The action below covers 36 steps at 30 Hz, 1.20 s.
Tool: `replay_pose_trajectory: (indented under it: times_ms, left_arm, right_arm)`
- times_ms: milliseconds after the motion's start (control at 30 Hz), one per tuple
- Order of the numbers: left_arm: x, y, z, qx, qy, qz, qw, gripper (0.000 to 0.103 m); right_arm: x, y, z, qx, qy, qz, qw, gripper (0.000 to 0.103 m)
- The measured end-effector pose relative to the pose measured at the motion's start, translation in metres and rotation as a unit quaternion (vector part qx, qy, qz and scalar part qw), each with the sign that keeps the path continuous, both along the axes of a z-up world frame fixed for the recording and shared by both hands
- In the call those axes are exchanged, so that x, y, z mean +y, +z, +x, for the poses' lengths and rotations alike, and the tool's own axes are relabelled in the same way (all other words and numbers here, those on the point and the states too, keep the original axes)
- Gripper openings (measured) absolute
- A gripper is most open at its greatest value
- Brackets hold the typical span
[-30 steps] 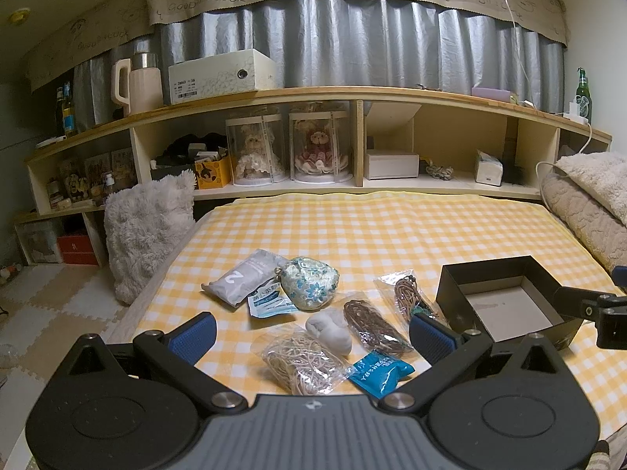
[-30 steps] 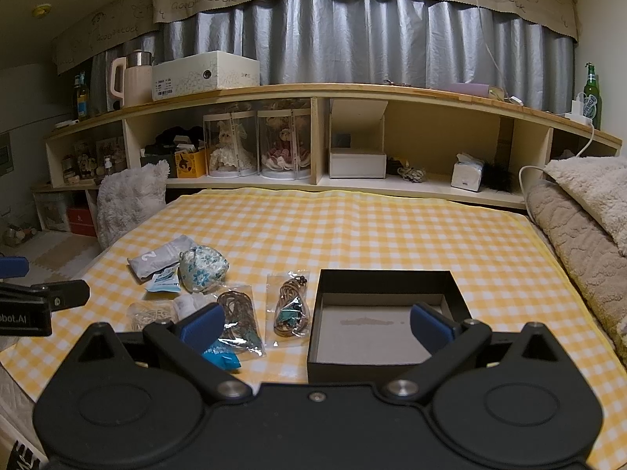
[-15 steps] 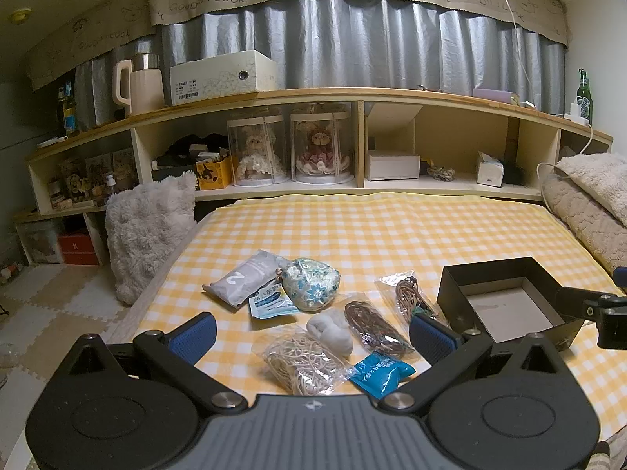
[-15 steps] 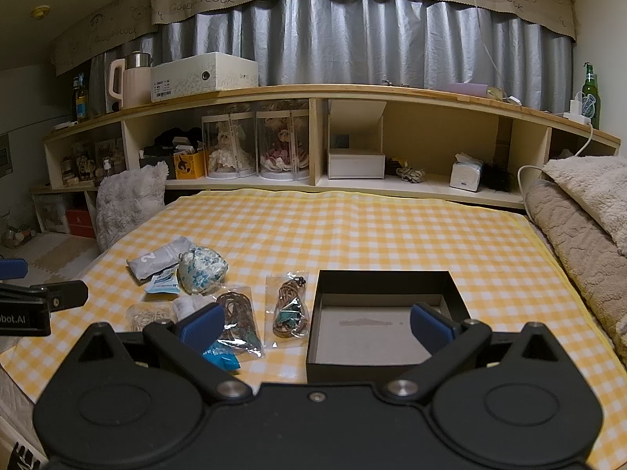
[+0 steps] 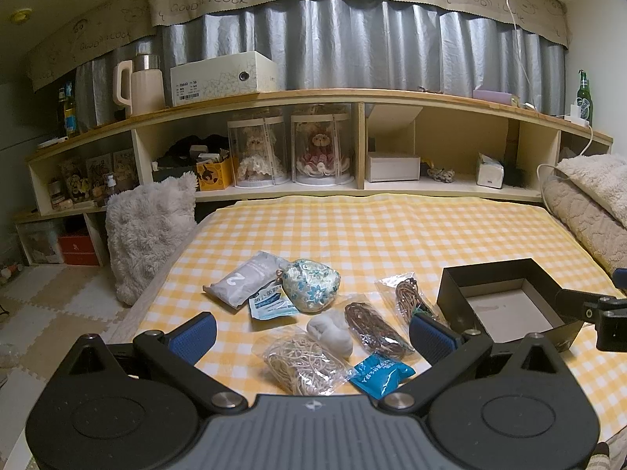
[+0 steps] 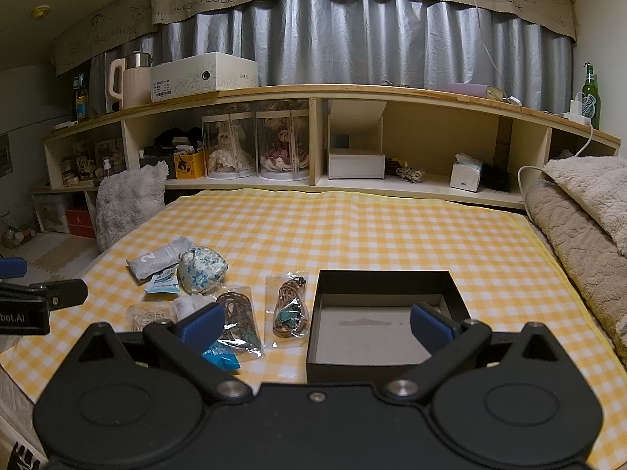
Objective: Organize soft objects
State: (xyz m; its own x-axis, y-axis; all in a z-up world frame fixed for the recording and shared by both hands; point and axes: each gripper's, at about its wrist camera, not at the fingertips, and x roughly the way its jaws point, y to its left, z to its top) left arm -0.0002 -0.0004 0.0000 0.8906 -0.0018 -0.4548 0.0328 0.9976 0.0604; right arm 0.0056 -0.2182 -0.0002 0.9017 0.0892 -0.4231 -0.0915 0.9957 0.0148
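Several soft items lie on the yellow checked bed: a grey pouch (image 5: 239,280), a floral pouch (image 5: 311,284), a white bundle (image 5: 331,333), a bag of pale cord (image 5: 301,364), a bag of brown cord (image 5: 376,329), a blue sachet (image 5: 382,374) and another cord bag (image 5: 407,297). An empty black box (image 6: 382,323) stands right of them. My left gripper (image 5: 311,337) is open above the near items. My right gripper (image 6: 315,323) is open, over the box's near left edge.
A wooden shelf (image 6: 352,186) with doll cases and boxes runs along the bed's far side. A fluffy grey cushion (image 5: 151,231) leans at the bed's left edge. Folded blankets (image 6: 580,231) lie on the right.
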Motion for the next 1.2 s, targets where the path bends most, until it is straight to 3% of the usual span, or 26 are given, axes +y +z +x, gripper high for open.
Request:
replay_pose_trajectory:
  times_ms: [800, 1200]
  left_arm:
    - [0.007, 0.009, -0.001, -0.002, -0.001, -0.003, 1.0000, 0.103]
    - [-0.006, 0.018, 0.012, -0.029, 0.001, -0.003, 0.9996, 0.103]
  right_arm:
    - [0.000, 0.000, -0.001, -0.001, -0.001, 0.000, 1.000, 0.102]
    - [-0.002, 0.014, 0.006, -0.022, 0.001, 0.017, 1.000, 0.103]
